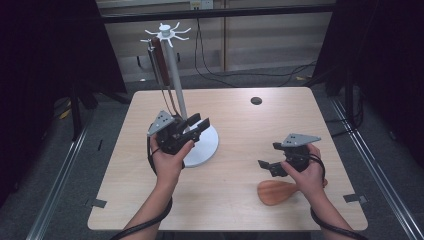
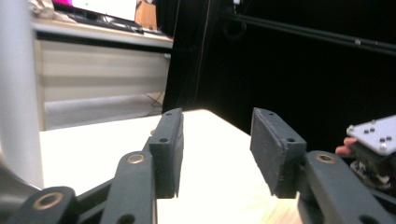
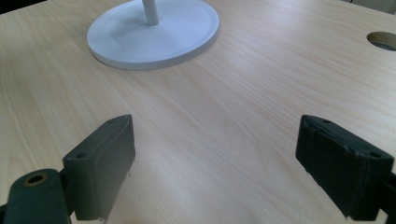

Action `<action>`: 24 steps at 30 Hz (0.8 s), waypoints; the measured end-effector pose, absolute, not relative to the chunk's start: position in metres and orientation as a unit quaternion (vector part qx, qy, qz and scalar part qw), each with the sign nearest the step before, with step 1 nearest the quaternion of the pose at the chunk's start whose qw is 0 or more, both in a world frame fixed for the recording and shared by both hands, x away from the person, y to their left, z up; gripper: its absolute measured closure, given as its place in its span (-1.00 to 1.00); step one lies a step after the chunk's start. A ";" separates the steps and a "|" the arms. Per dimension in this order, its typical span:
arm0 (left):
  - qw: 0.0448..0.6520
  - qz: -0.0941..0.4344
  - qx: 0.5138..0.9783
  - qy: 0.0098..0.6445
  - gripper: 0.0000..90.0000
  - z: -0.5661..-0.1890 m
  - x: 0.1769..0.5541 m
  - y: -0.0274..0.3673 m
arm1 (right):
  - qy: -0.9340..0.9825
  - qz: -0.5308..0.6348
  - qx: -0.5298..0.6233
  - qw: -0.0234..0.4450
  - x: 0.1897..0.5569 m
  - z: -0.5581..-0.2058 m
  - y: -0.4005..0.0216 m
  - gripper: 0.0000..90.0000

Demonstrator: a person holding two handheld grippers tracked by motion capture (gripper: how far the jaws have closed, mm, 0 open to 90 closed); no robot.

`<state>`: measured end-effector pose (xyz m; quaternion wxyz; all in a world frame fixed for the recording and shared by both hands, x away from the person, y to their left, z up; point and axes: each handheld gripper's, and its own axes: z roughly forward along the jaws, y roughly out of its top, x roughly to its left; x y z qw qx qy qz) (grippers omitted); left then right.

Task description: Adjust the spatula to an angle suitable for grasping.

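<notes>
A white rack stands on the table's left half, with a round base (image 1: 206,147) (image 3: 154,32), a tall pole (image 1: 175,75) (image 2: 18,93) and hooks at the top. A long utensil (image 1: 160,60) with a brown part hangs from one hook. My left gripper (image 1: 200,125) (image 2: 217,126) hovers over the base, just right of the pole, open with nothing between its jaws. My right gripper (image 1: 270,155) (image 3: 215,140) is held low over the right half of the table, open wide over bare wood. A wooden spatula (image 1: 275,192) lies flat beside my right hand, towards the front edge.
A round hole (image 1: 256,100) (image 3: 383,39) is cut in the table top at the back. Cables run over the floor behind the table. Dark curtains hang on both sides. The right gripper's grey plate (image 2: 373,133) appears far off in the left gripper view.
</notes>
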<state>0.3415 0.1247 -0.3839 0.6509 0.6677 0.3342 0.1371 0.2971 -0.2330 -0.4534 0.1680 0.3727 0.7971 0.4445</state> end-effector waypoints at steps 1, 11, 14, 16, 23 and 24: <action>0.651 0.132 0.669 0.334 0.17 -0.386 0.341 0.122 | 0.797 0.443 0.374 0.167 0.296 -0.454 -0.234 -0.74; 0.624 0.118 0.702 0.324 -0.28 -0.405 0.337 0.115 | 0.804 0.406 0.403 0.164 0.284 -0.455 -0.247 -0.39; 0.622 0.115 0.701 0.330 -0.38 -0.411 0.336 0.116 | 0.811 0.390 0.409 0.149 0.278 -0.459 -0.252 -0.36; 0.615 0.116 0.706 0.332 -0.41 -0.414 0.336 0.119 | 0.814 0.380 0.415 0.145 0.274 -0.461 -0.257 -0.41; 0.606 0.120 0.707 0.345 -0.49 -0.421 0.336 0.120 | 0.810 0.379 0.429 0.125 0.266 -0.464 -0.273 -0.04; 0.602 0.122 0.711 0.341 -0.51 -0.421 0.336 0.120 | 0.812 0.377 0.428 0.123 0.265 -0.465 -0.275 0.12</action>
